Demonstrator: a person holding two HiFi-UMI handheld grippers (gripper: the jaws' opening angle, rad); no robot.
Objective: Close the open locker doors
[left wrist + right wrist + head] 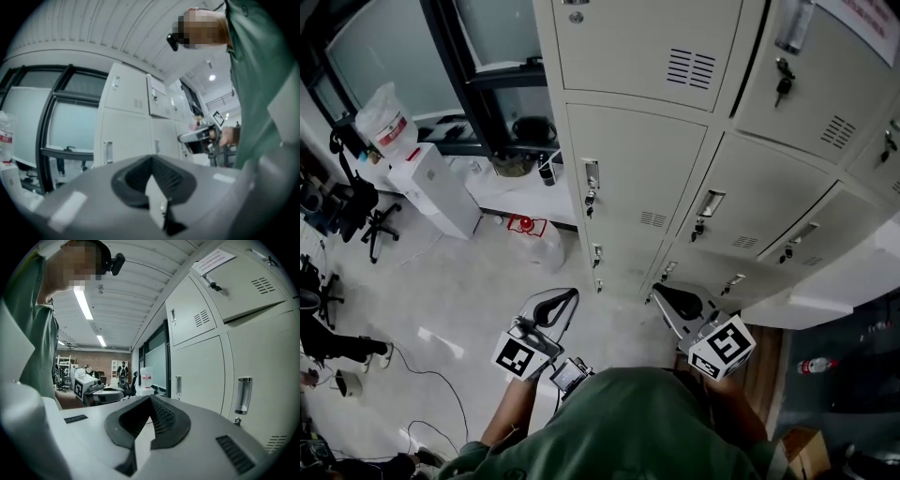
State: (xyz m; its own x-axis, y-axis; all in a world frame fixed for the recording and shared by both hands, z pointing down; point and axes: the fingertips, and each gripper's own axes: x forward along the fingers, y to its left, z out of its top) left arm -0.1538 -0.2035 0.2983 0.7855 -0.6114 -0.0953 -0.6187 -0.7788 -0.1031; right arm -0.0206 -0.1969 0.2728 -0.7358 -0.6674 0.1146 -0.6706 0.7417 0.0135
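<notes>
Entry: your left gripper [567,298] and right gripper [666,295], both pinched closed on nothing, are held low before the lockers [628,178], probably ready to push the ajar upper door [825,89].

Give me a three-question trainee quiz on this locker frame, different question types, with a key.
1. True or false: the left gripper is clamped on a door handle.
2. The upper door with the paper note is: A) ajar, with a key in its lock; B) shut flush, no key; C) taken off its hinges.
3. In the head view, what white appliance stands left of the lockers?

Key: 1 false, its jaws are together on nothing, clear of the lockers; 2 A; 3 a water dispenser with a bottle on top.
</notes>
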